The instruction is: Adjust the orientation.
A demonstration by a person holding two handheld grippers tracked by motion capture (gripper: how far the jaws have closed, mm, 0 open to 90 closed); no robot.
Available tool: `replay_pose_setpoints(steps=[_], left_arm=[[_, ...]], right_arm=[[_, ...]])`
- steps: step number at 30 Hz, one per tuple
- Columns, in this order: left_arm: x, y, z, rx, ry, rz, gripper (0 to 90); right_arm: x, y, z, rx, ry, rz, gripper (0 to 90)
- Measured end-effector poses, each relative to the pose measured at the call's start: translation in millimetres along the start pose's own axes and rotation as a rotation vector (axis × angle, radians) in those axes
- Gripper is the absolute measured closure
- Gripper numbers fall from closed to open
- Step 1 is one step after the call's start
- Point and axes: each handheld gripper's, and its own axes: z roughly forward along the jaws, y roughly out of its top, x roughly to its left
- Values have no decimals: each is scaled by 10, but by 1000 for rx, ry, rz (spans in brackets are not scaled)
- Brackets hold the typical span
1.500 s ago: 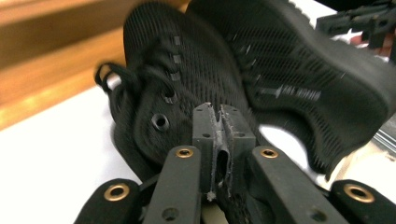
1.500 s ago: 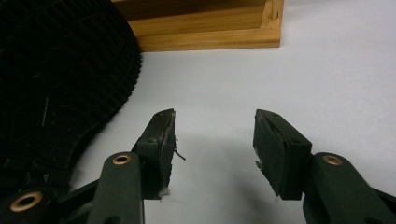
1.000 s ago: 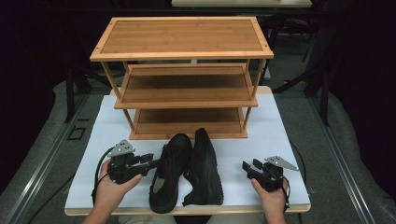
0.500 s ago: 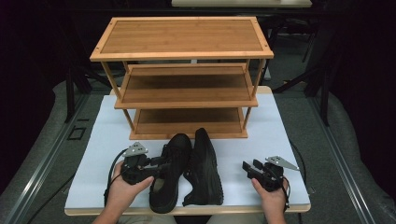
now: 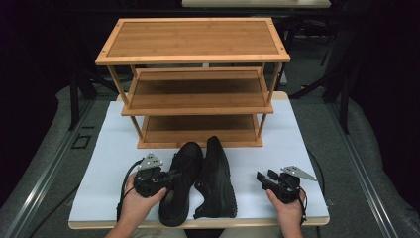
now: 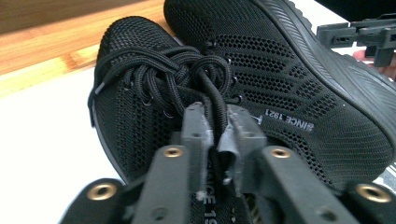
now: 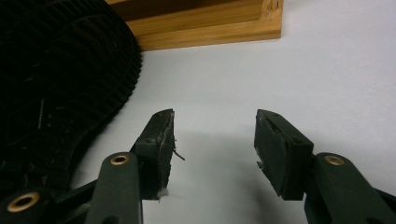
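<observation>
Two black mesh shoes lie side by side on the white table top in front of a wooden rack. The left shoe (image 5: 179, 191) (image 6: 135, 107) stands upright. The right shoe (image 5: 218, 178) (image 6: 303, 79) leans on its side, its ribbed sole (image 7: 60, 79) facing right. My left gripper (image 5: 173, 174) (image 6: 217, 119) has just been closing, and its pads now pinch the left shoe's tongue and lace between them. My right gripper (image 5: 265, 176) (image 7: 212, 135) rests on the table to the right of the shoes, open, with nothing between its fingers.
The three-tier bamboo rack (image 5: 193, 37) stands at the back of the white table top (image 5: 114, 148); its bottom shelf edge (image 7: 205, 30) lies just beyond the shoe toes. Bare white surface spreads on both sides of the shoes. Dark floor surrounds the table.
My left gripper moved right and down onto the left shoe, and its jaws came together on the tongue. The right gripper kept still and open.
</observation>
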Motion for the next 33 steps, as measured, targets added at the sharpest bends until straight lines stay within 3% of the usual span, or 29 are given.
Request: replay_pose_setpoints(steps=[7,13,21,28,33], left_arm=[[23,-6,-14,-11,-12,-24,840],[9,72,-91,29,37,20,843],[95,165,-268,65,93,41,844],[244,264,-419,149,131,58,843],[339,339,-465,261,158,64,843]], right_arm=[[-5,-4,8,-8,-1,7,475],[-15,-7,10,-21,2,16,475],[-20,-7,8,-26,2,19,475],[-25,-6,3,-17,3,22,475],[-26,-3,-2,-19,5,30,475]])
